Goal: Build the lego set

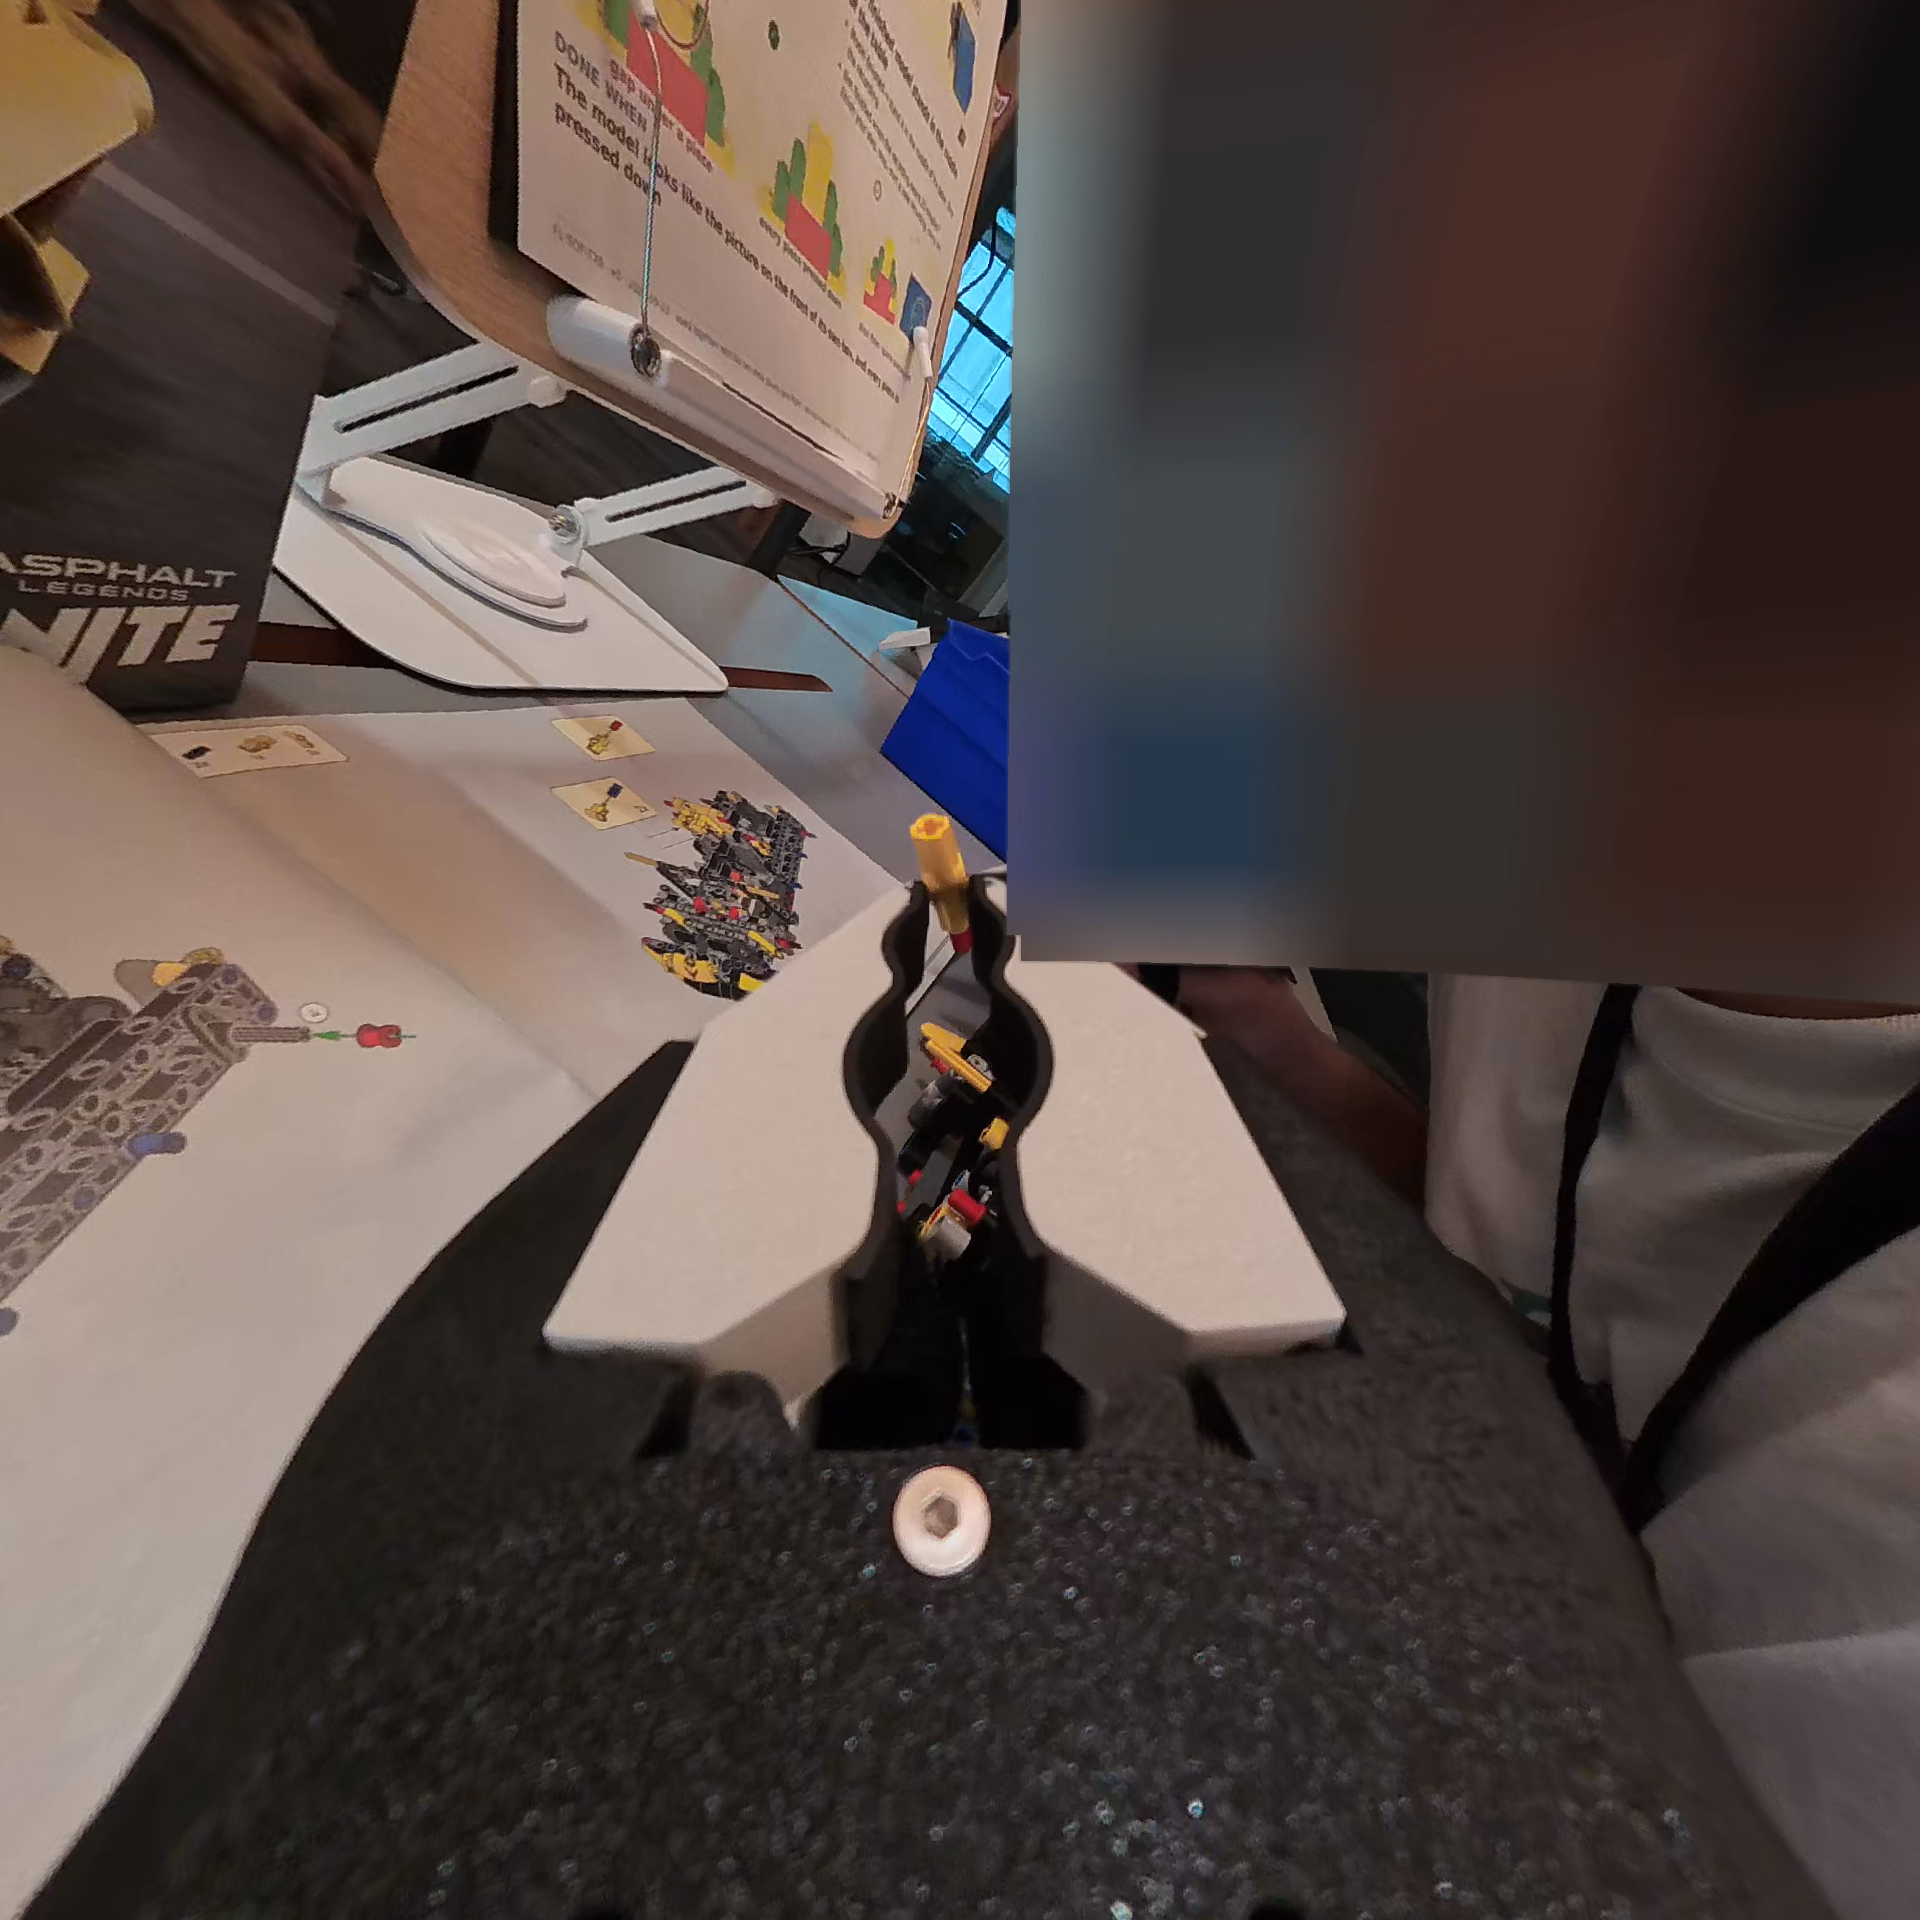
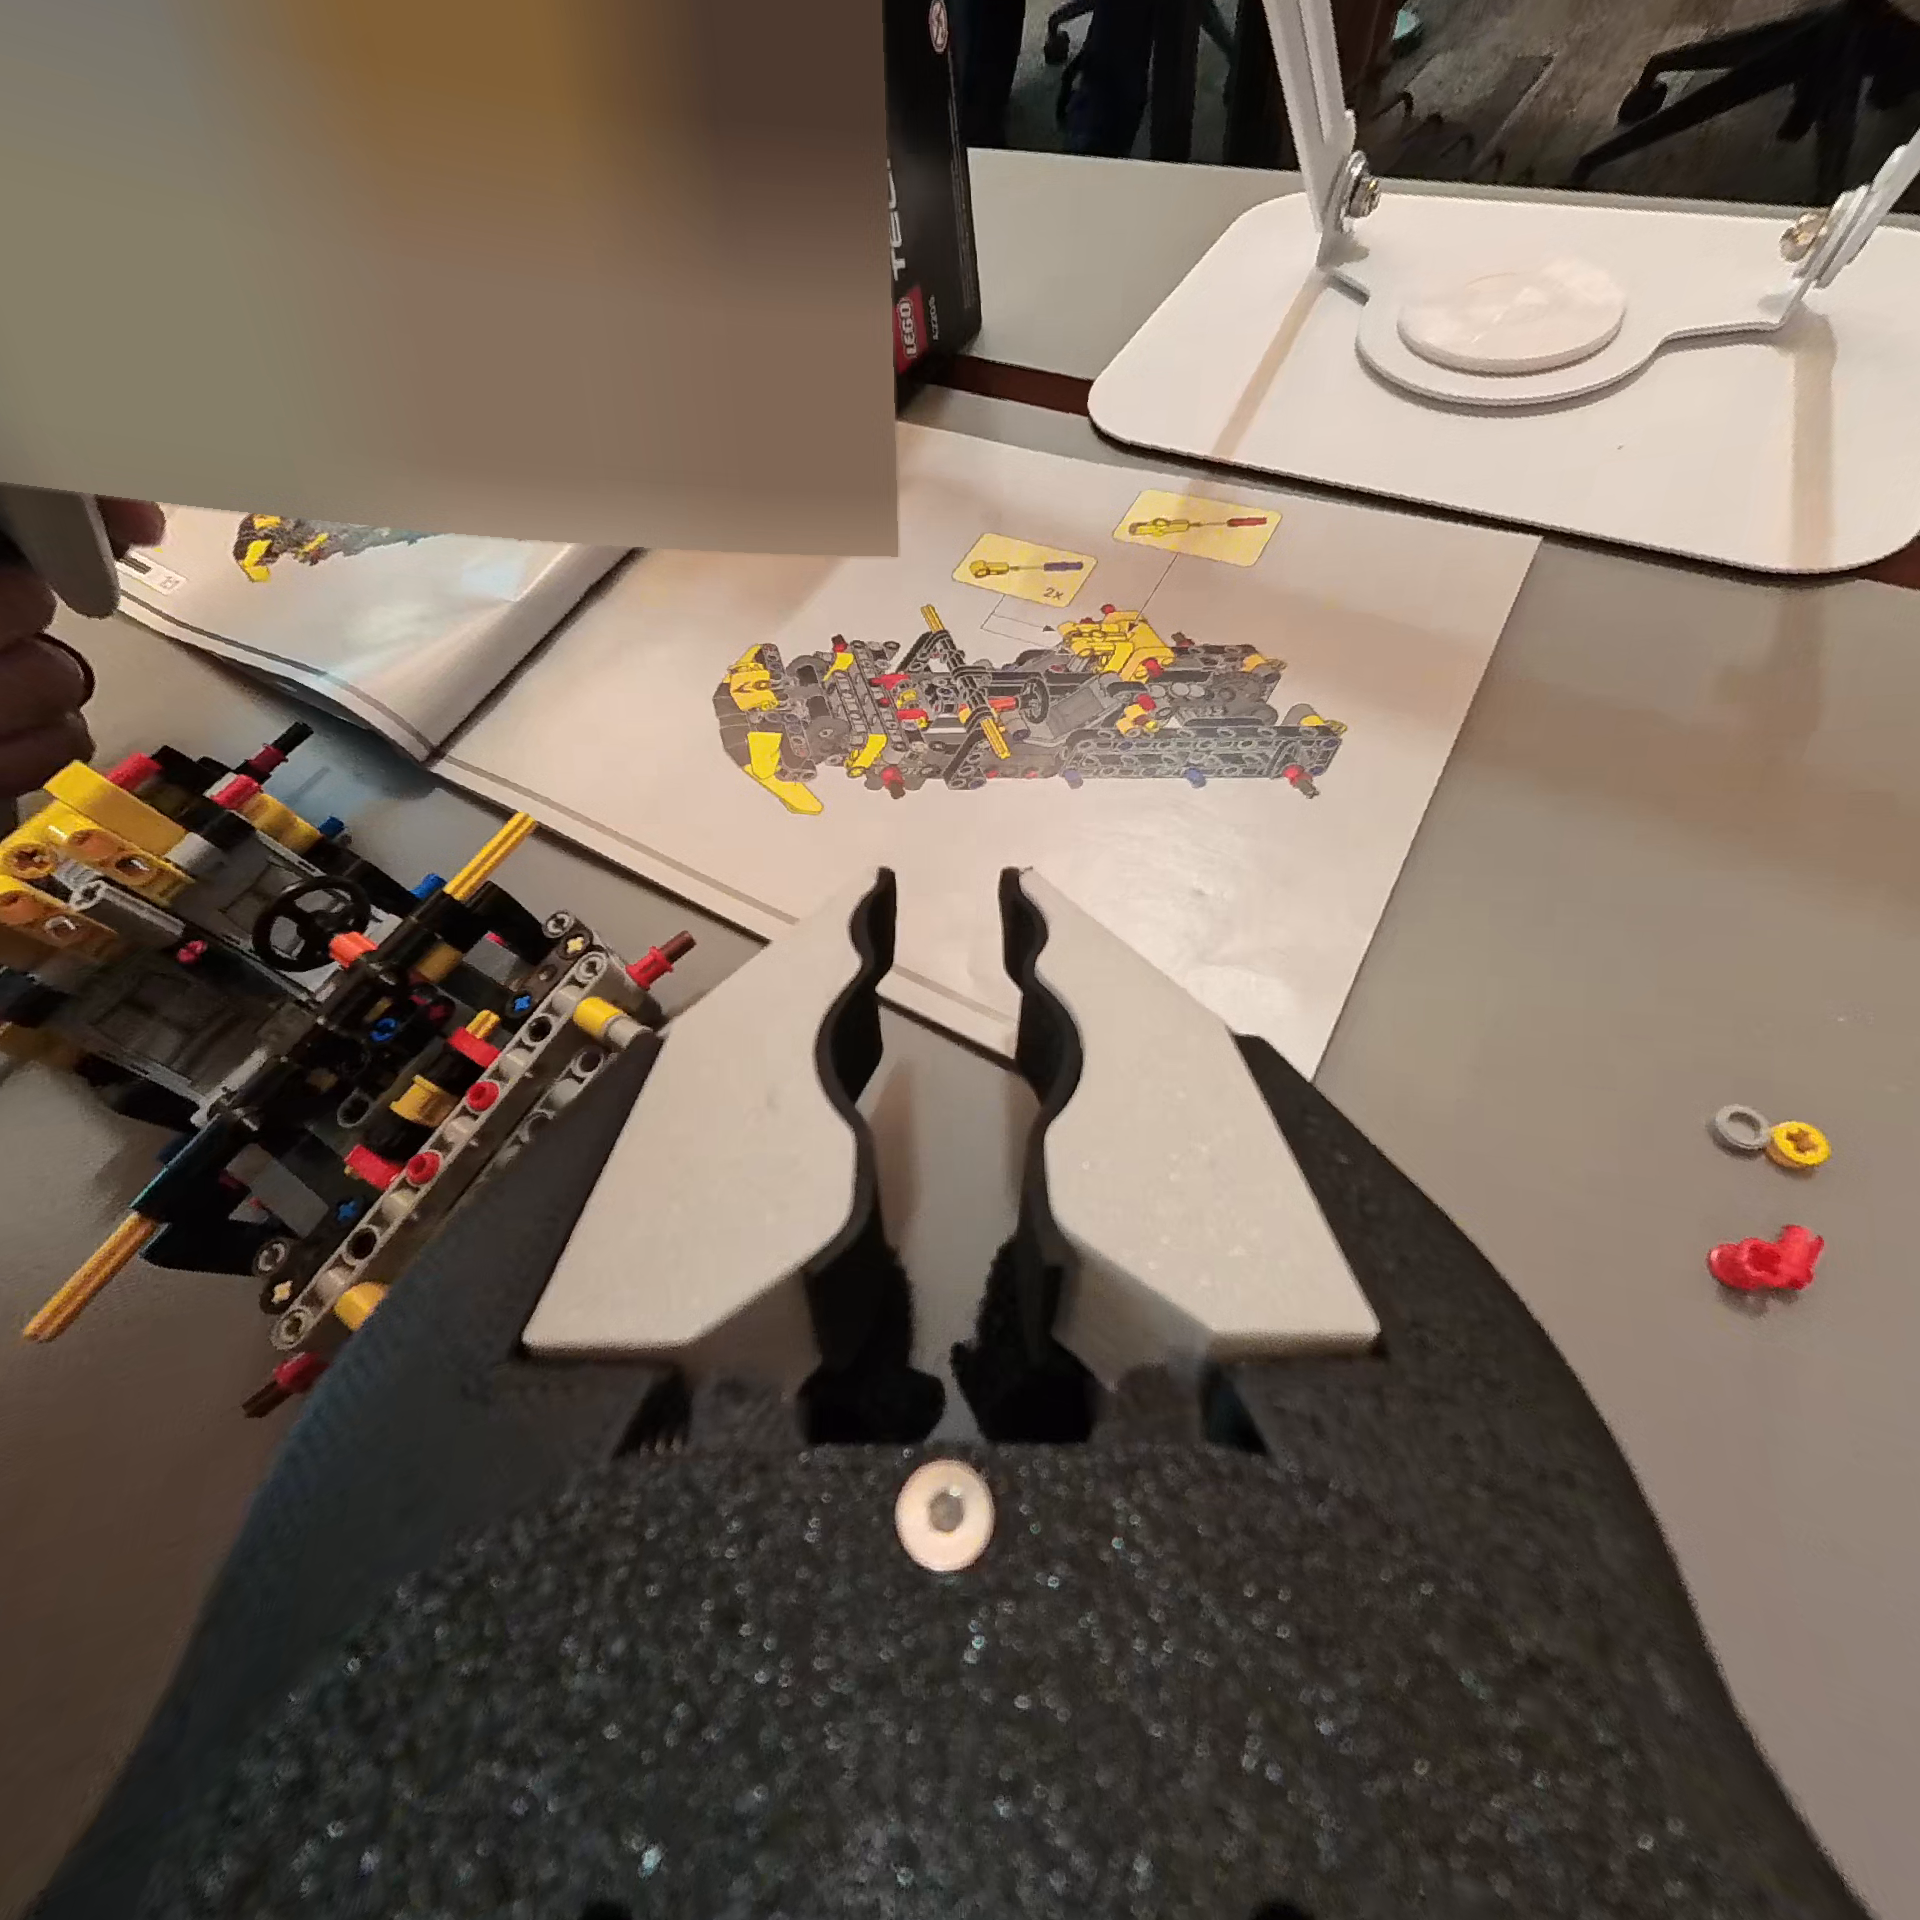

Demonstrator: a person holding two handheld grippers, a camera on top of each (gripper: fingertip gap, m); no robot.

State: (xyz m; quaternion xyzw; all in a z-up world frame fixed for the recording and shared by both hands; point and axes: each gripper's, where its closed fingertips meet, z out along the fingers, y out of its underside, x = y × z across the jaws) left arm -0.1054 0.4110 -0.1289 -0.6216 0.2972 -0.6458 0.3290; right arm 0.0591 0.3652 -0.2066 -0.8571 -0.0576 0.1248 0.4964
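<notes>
Left gripper (image 1: 948,902): jaws closed on a small yellow connector piece (image 1: 940,864) with a red pin end, raised above the instruction booklet (image 1: 436,862).
Right gripper (image 2: 945,894): jaws narrowly parted, holding nothing, over the booklet's open page (image 2: 1195,883).
Lego model (image 2: 301,1029): partly built, black, grey and yellow, lay at the booklet's left corner.
Loose parts (image 2: 1766,1195): grey ring, yellow bush and red piece lay on the table (image 2: 1662,831), right of the page.
Stand (image 2: 1507,416): white base stood behind the booklet.

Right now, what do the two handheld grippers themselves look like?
The left gripper and right gripper match: speckled black bodies, one pale hex screw centred near the front, and pale grey wedge-shaped jaws lined with wavy black pads. No cables show.
</notes>
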